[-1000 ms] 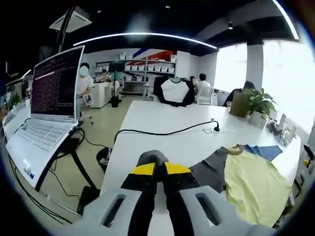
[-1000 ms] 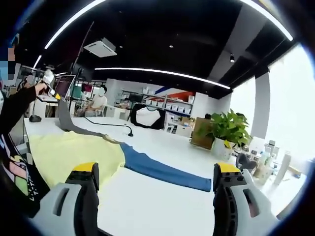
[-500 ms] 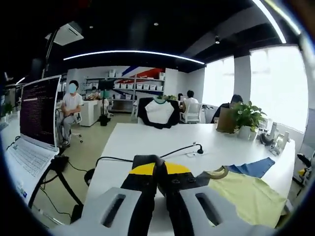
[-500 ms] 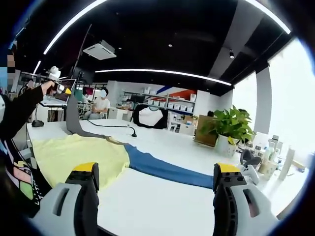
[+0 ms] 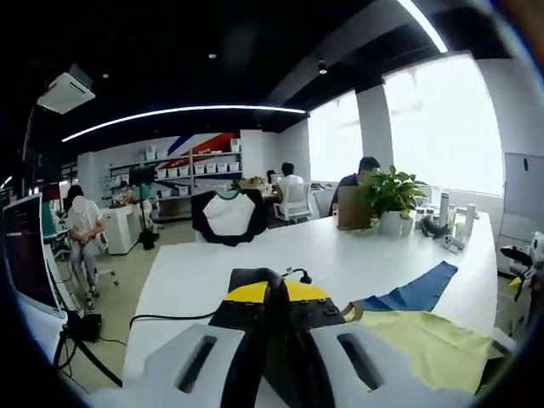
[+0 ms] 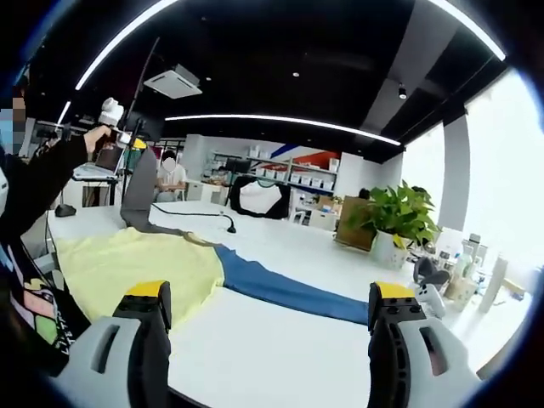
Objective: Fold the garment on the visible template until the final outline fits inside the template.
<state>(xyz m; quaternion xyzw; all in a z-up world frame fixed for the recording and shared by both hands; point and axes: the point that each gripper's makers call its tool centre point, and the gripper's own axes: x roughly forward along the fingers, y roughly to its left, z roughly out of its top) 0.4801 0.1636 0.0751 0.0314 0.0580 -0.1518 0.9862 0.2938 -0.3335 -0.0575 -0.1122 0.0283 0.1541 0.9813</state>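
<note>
Your left gripper point(image 5: 270, 293) is clenched on the dark grey sleeve point(image 5: 319, 316) of the garment point(image 6: 136, 259), jaws pressed together with the cloth pinched between the yellow-tipped ends. In the right gripper view you can see that same gripper point(image 6: 127, 140) from outside, raised high, with the grey sleeve hanging straight down from it to the white table point(image 6: 280, 340).

Your right gripper point(image 6: 270, 310) is released: jaws wide apart, nothing between them, hovering above bare table just in front of the cloth.

The garment lies spread on the table: yellow body ahead-left of the right gripper, blue sleeve point(image 6: 289, 289) stretching across in front of it toward the right jaw. From the left gripper view, the yellow body point(image 5: 425, 340) and blue sleeve point(image 5: 412, 293) sit below and to the right of the jaws.

A potted plant point(image 6: 391, 225) stands beyond the blue sleeve. A black cable point(image 5: 170, 316) runs over the table to the left of the left gripper's jaws.
</note>
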